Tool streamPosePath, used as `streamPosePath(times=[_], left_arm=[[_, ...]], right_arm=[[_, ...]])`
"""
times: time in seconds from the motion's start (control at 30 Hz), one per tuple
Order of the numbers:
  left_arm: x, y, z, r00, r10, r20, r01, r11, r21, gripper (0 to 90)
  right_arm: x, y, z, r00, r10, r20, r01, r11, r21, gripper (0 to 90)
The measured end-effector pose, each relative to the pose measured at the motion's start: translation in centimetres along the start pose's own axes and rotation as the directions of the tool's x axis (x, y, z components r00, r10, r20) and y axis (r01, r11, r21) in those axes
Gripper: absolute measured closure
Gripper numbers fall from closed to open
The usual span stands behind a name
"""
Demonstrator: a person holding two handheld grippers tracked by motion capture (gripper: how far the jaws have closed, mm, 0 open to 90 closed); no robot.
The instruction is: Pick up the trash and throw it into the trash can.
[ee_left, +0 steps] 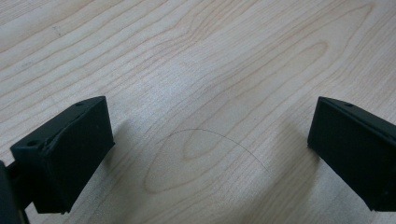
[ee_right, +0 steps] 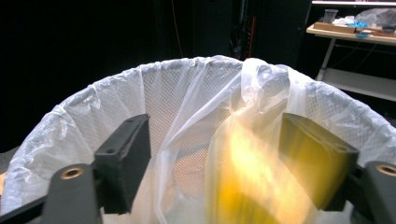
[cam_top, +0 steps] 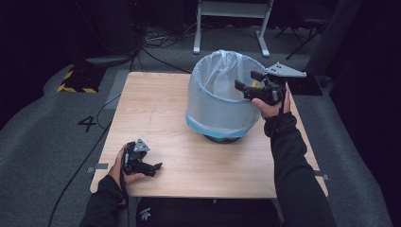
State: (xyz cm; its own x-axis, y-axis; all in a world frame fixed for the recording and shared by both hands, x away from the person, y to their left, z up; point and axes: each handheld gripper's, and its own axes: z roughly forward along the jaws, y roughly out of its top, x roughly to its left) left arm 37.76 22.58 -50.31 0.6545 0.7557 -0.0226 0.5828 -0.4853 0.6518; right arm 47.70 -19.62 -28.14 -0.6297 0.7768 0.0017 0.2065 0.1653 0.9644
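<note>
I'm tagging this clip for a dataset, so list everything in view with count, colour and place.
Waste bin: one, dark mesh, lined, mid-right on the table.
Liner bag: one, translucent white with a blue band, folded over the bin rim.
Yellow item: one, motion-blurred, between the right tongs' jaws above the bin mouth; kind not discernible.
Table: one, light wood.
White frame: one, on the floor behind the table.
Floor number 4: one, black, left of the table.
Left tongs: one, black, open, resting on the table's near-left.
Right tongs: one, black, open, over the bin.
</note>
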Motion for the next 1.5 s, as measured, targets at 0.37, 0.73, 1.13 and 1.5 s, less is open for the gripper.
streamPosePath(times=[0.37, 0.73, 1.13, 1.5], left_arm=[[0.0, 0.0, 0.0, 1.0, 0.006, -0.006, -0.006, 1.0, -0.002, 0.3], [0.0, 0.0, 0.0, 1.0, 0.005, -0.004, -0.005, 1.0, -0.002, 0.2], [0.0, 0.0, 0.0, 1.0, 0.005, -0.004, -0.005, 1.0, -0.002, 0.2], [0.0, 0.0, 0.0, 1.0, 0.005, -0.004, -0.005, 1.0, -0.002, 0.2]], right_arm=[[0.0, -0.1, -0.5, 0.9999, -0.015, 0.003, 0.015, 1.0, -0.013, 20.1], [0.1, -0.3, -0.8, 0.9994, -0.035, -0.002, 0.035, 0.999, 0.001, 20.1], [-0.3, 0.0, -2.5, 0.9974, -0.071, 0.005, 0.071, 0.997, 0.021, 20.0], [-1.0, -0.3, -5.0, 0.9933, -0.111, 0.03, 0.11, 0.993, 0.052, 19.9]])
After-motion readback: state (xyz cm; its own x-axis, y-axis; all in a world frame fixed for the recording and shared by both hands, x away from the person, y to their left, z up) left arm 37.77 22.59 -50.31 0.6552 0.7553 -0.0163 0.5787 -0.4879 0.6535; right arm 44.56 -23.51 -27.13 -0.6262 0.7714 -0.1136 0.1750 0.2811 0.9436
